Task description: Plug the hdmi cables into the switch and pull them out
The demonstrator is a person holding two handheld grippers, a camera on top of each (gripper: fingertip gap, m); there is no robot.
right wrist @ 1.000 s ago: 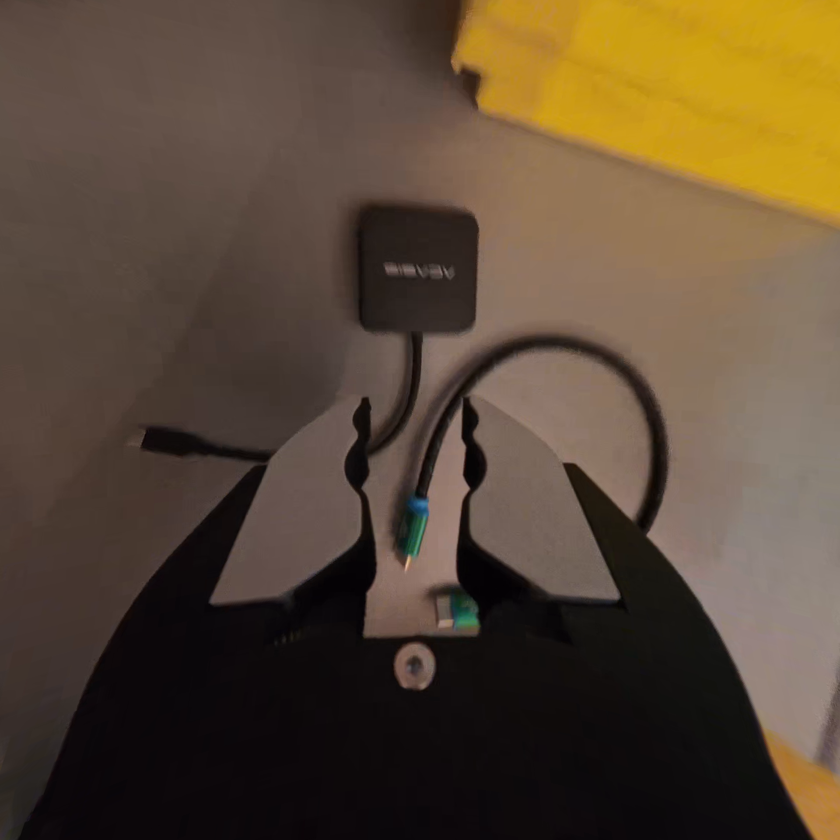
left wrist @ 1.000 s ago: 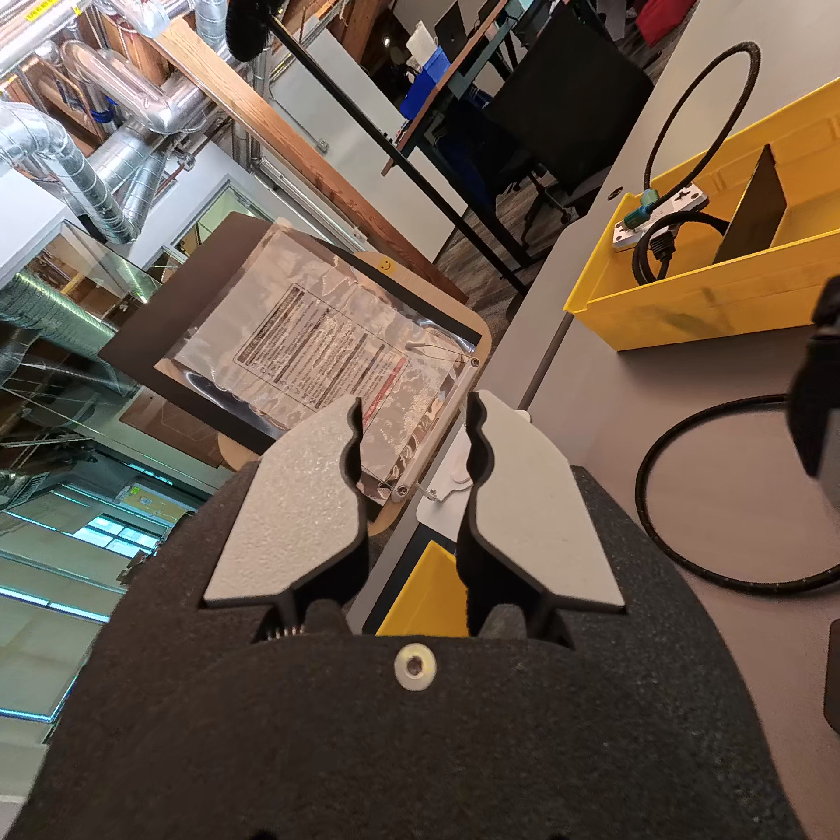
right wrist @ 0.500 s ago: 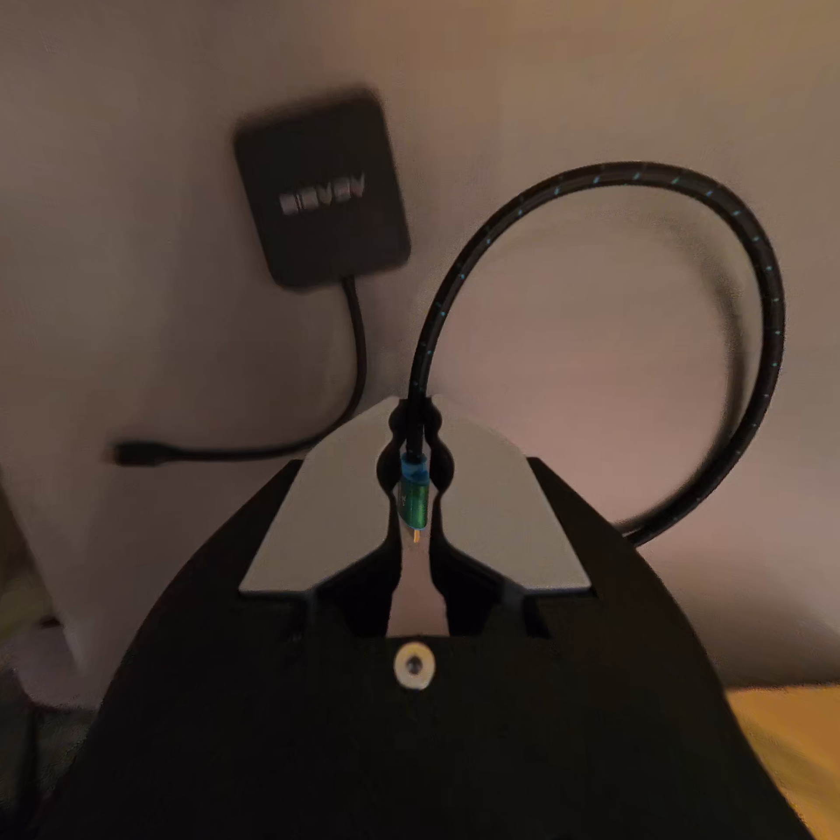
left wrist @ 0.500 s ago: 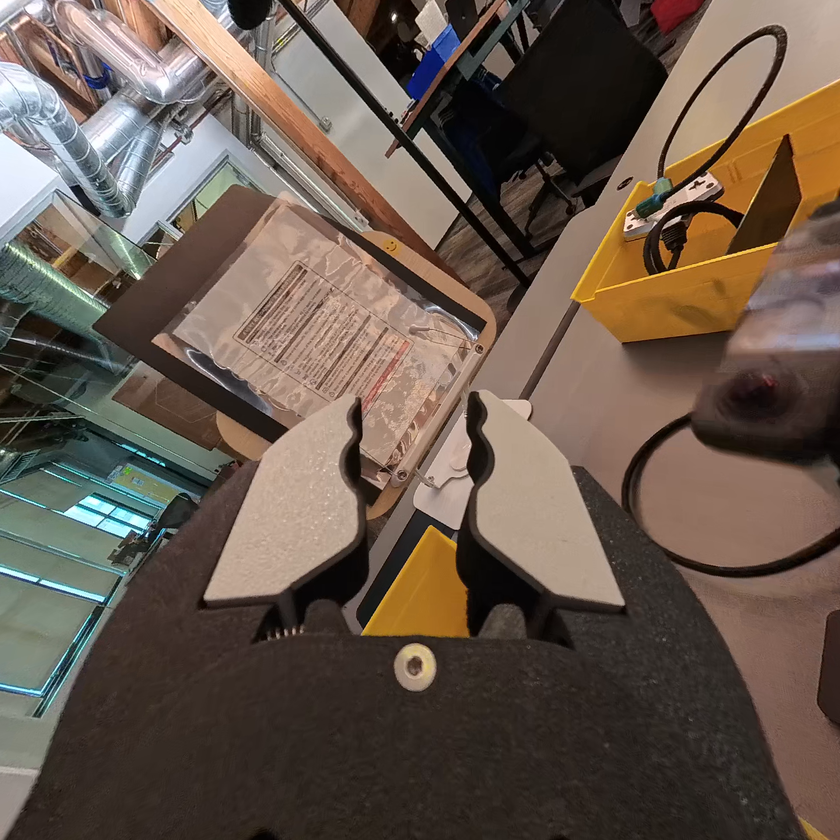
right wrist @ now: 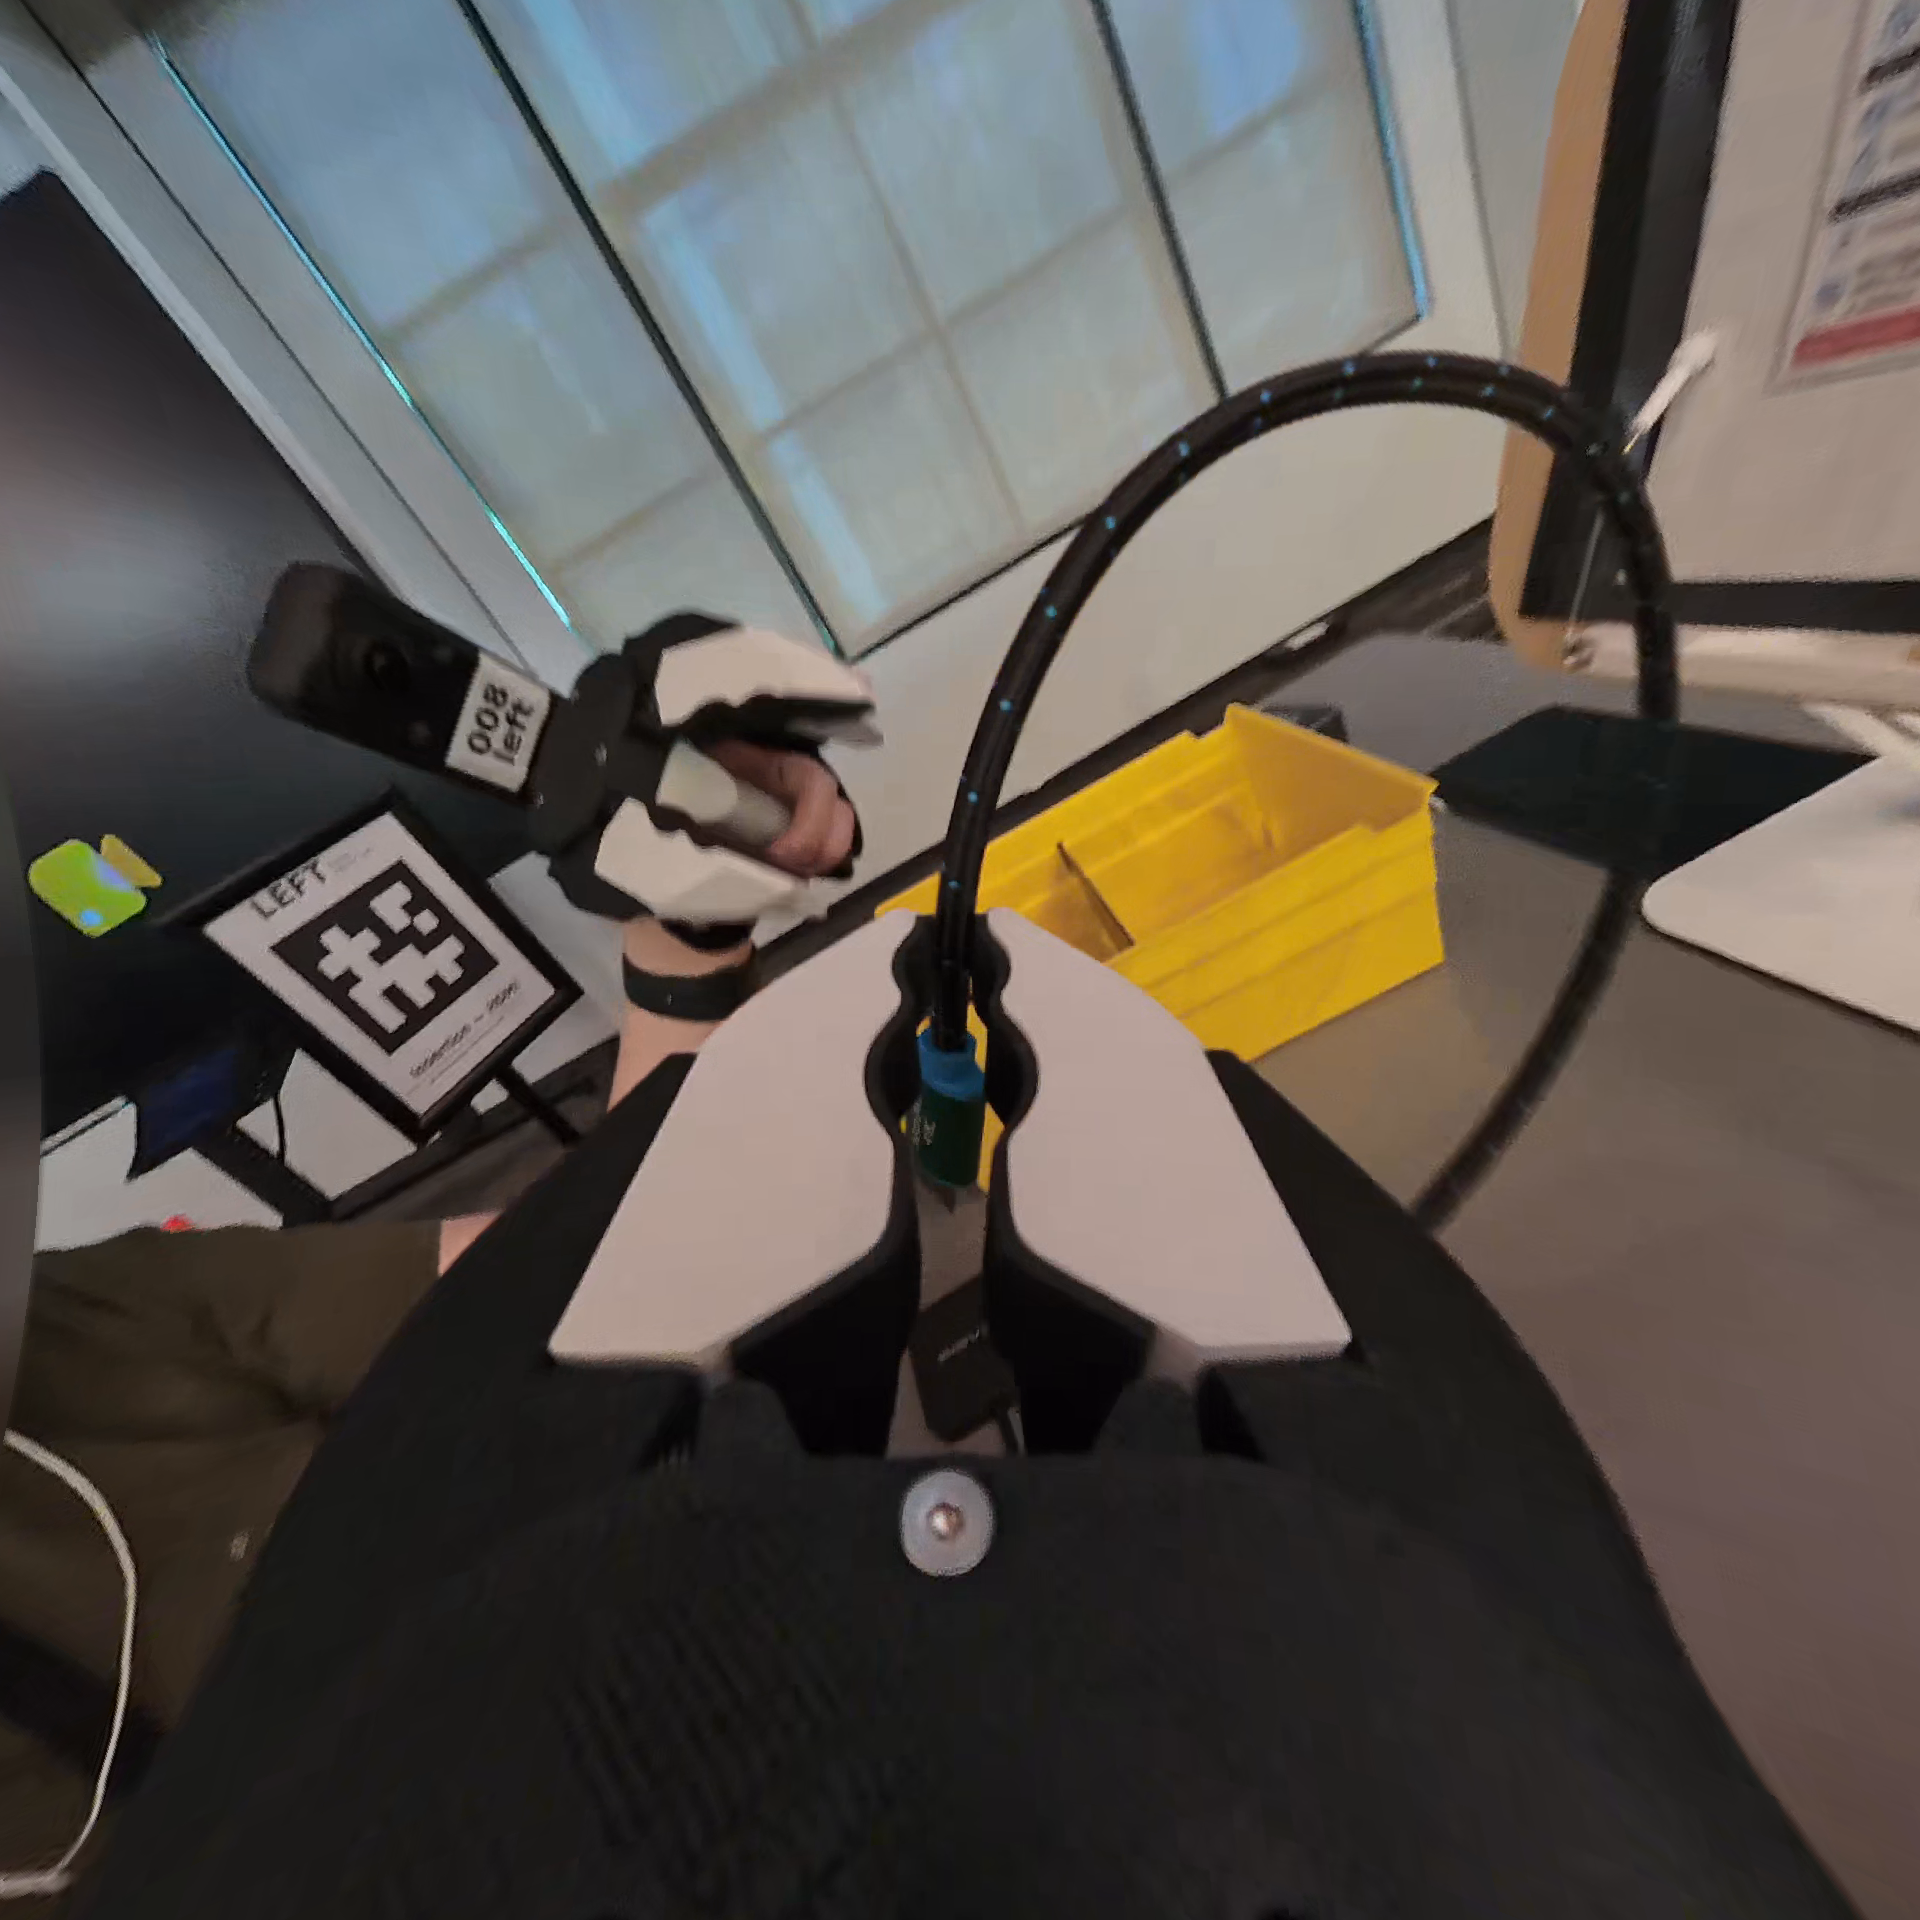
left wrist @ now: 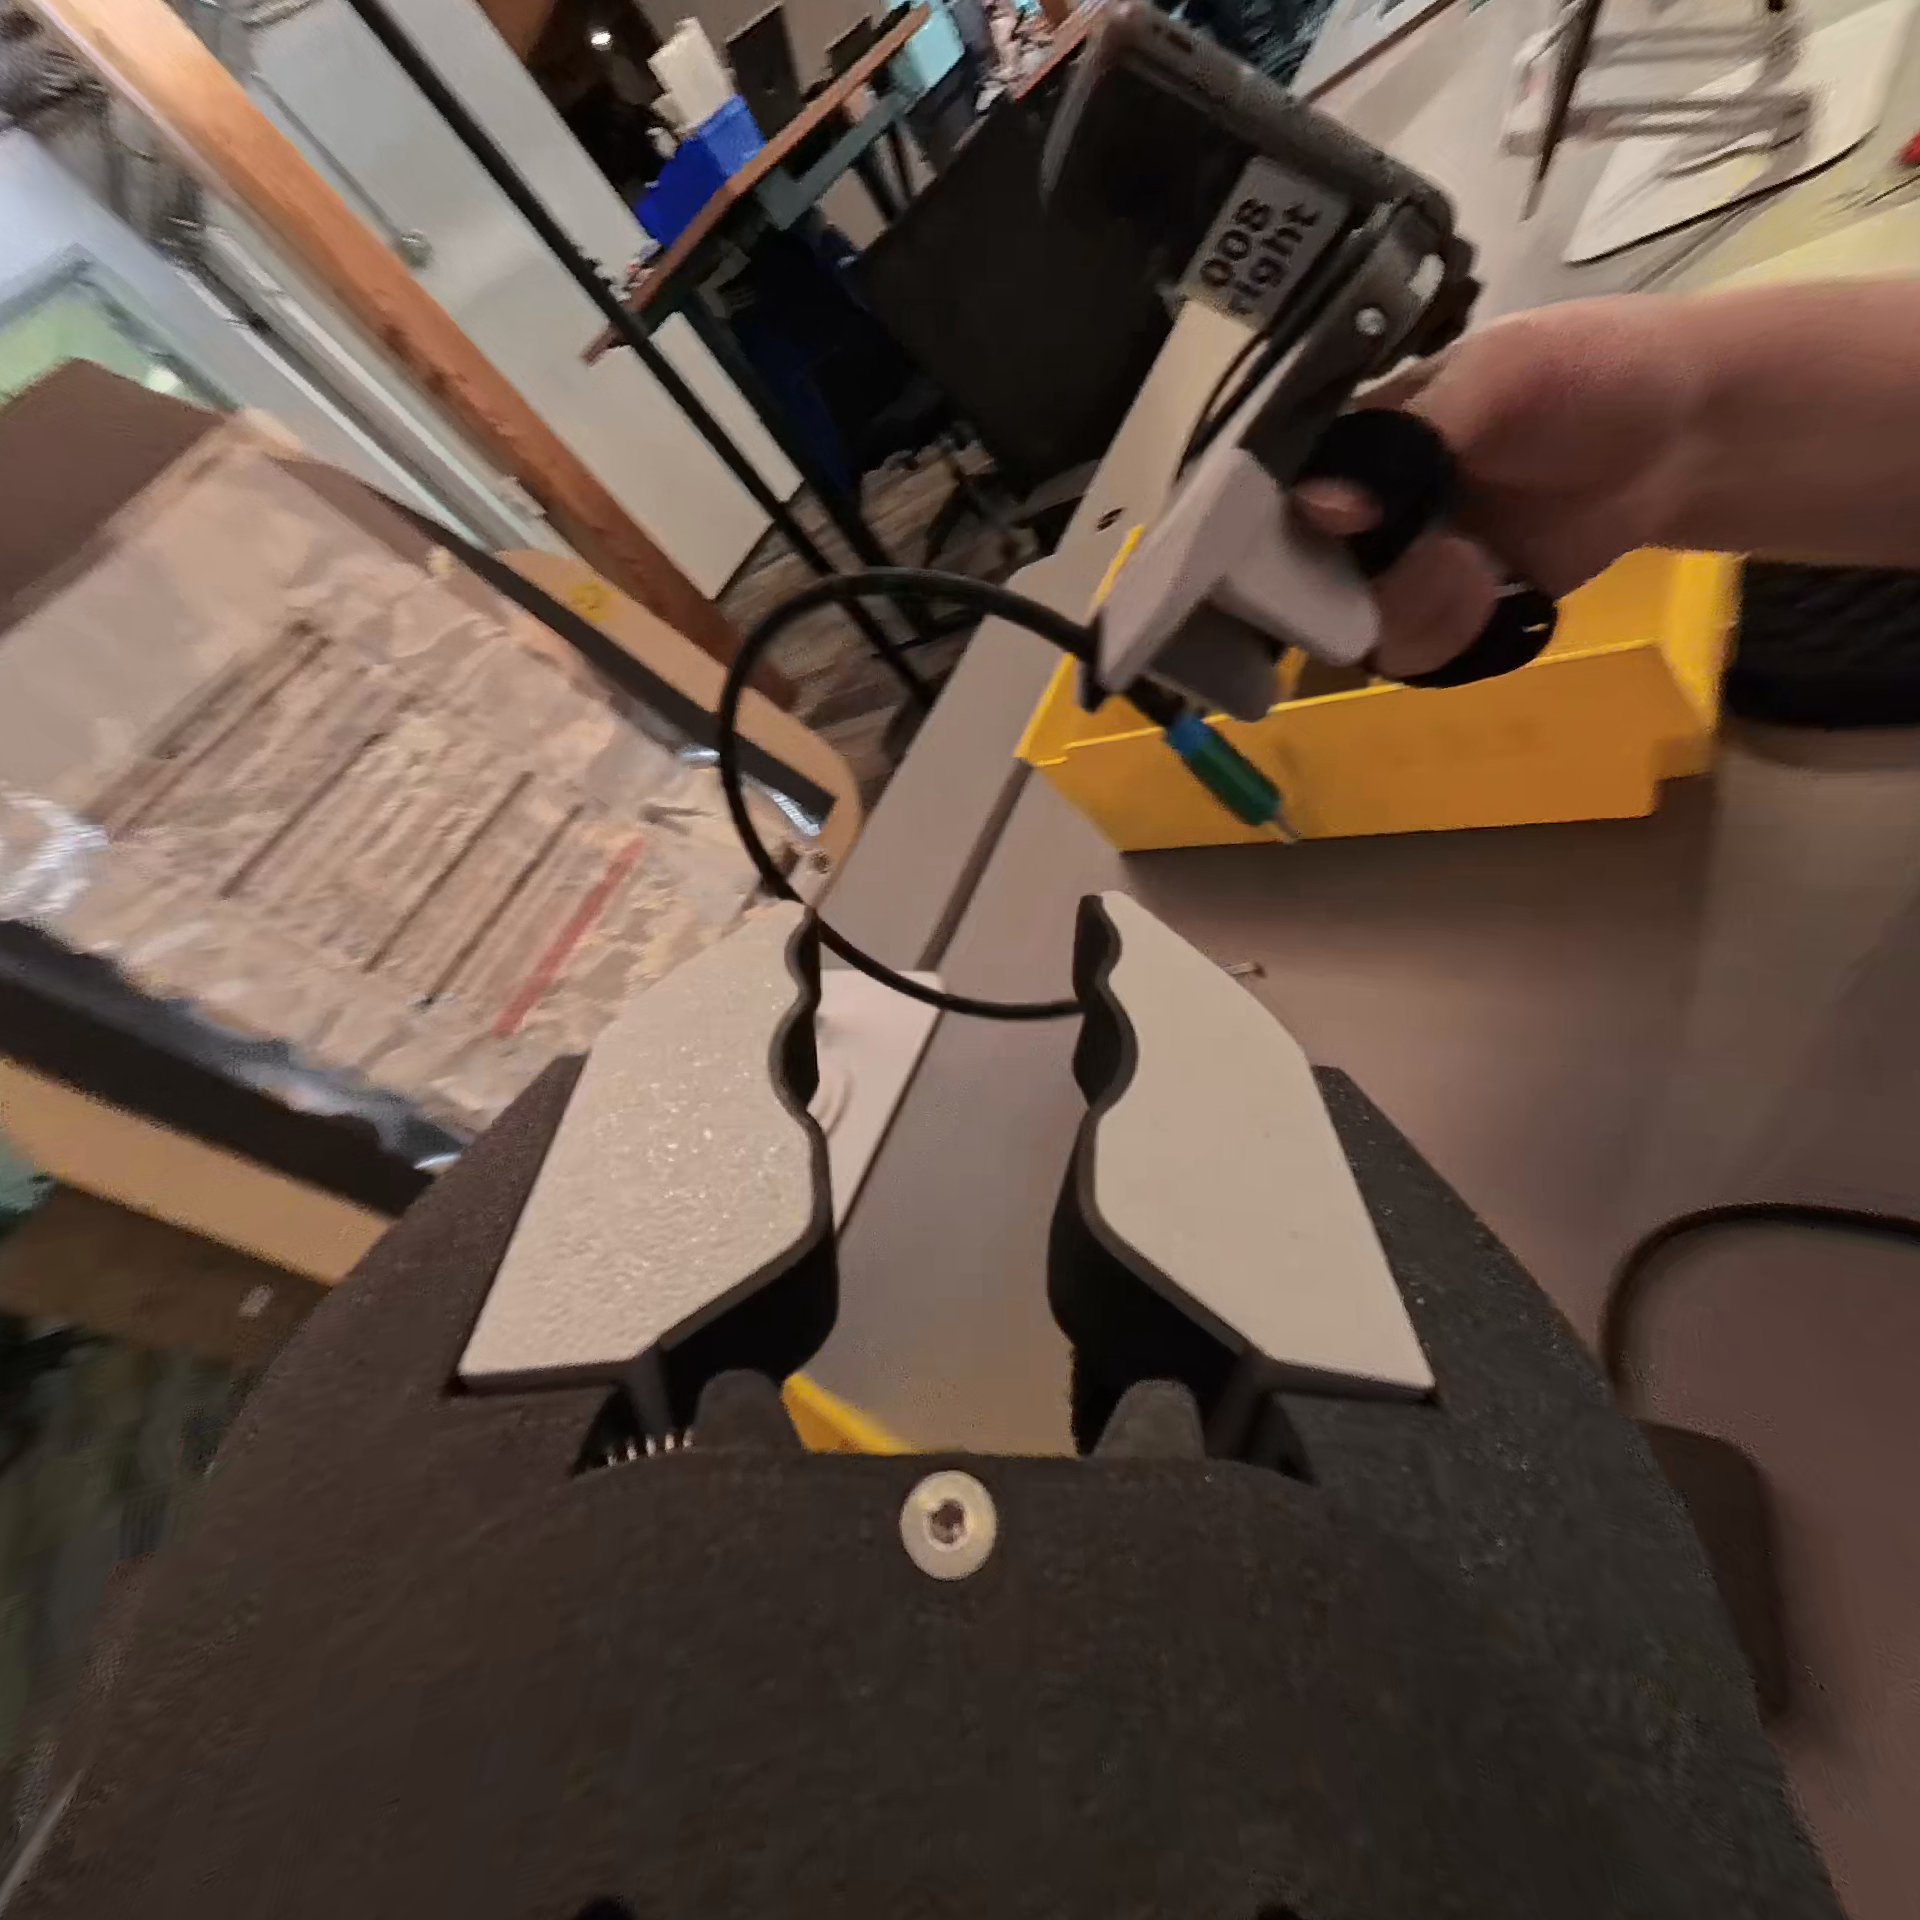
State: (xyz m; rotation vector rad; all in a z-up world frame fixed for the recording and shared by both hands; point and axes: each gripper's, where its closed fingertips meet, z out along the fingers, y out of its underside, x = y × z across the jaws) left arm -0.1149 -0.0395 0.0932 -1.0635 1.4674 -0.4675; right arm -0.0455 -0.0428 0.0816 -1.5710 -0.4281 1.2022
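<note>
**Cable Held Up by the Right Fingers**

The right gripper point(right wrist: 951, 961) is clamped on the black HDMI cable point(right wrist: 1049, 613), right where the cord meets its plug. The green plug point(right wrist: 948, 1127) with its blue collar is tucked back between the two fingers point(right wrist: 790, 1153), pointing toward the camera. From the fingertips the cable is curved up in a big arch, then bent down to the right of the fingers toward the grey tabletop point(right wrist: 1662, 1299). A small black box, the switch point(right wrist: 961, 1371), is seen low in the gap behind the plug — lying on the tabletop.

In the left wrist view the same right gripper point(left wrist: 1117, 665) is seen up and to the right of the left fingers, held by a hand point(left wrist: 1538, 468). The plug point(left wrist: 1226, 774) is stuck out below it, tilted down, in front of a yellow bin point(left wrist: 1455, 748). The cable point(left wrist: 748, 727) is looped round to the left fingertips.

The left gripper point(left wrist: 940, 935) is held with its fingers point(left wrist: 665, 1164) apart — nothing is gripped between them. It is lifted off the tabletop point(left wrist: 1507, 987). A second yellow bin point(right wrist: 1299, 873) is seen just past the right fingertips.
</note>
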